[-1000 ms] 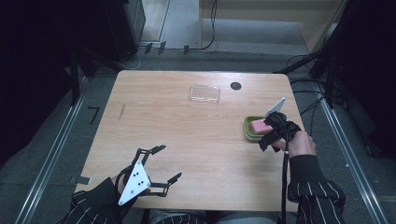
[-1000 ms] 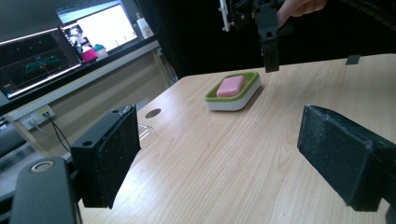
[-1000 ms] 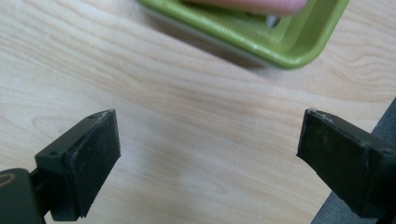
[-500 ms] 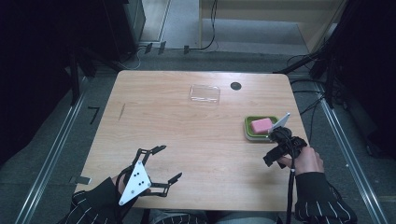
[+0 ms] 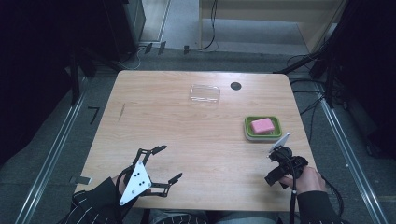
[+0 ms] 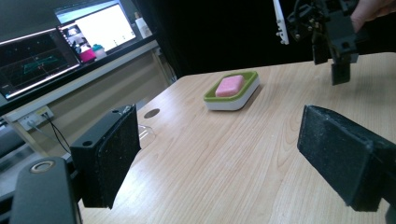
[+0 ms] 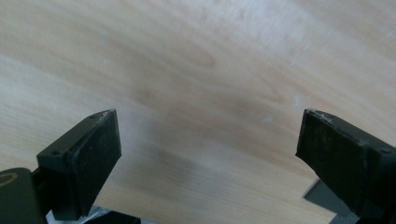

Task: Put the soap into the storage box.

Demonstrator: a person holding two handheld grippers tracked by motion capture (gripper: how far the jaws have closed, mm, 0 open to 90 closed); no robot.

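A pink soap bar (image 5: 262,125) lies in a green and white dish (image 5: 248,132) on the right half of the wooden table; the bar (image 6: 229,86) and its dish (image 6: 233,101) also appear in the left gripper view. My right gripper (image 5: 275,177) hovers near the front right edge, short of the dish, pointing down at bare wood. Its jaws stand wide open with nothing between them (image 7: 208,158). My left gripper (image 5: 169,163) rests at the front left, open and empty (image 6: 229,158), aimed across the table toward the dish.
A clear plastic tray (image 5: 205,93) sits at the table's far middle, beside a round black hole (image 5: 236,86). Cables trail on the floor behind and to the right. Lit monitors (image 6: 70,44) stand on a bench beyond the table in the left gripper view.
My right gripper has drawn back from the soap dish toward the table's near edge, empty. The soap stays in the dish. The left gripper has not moved.
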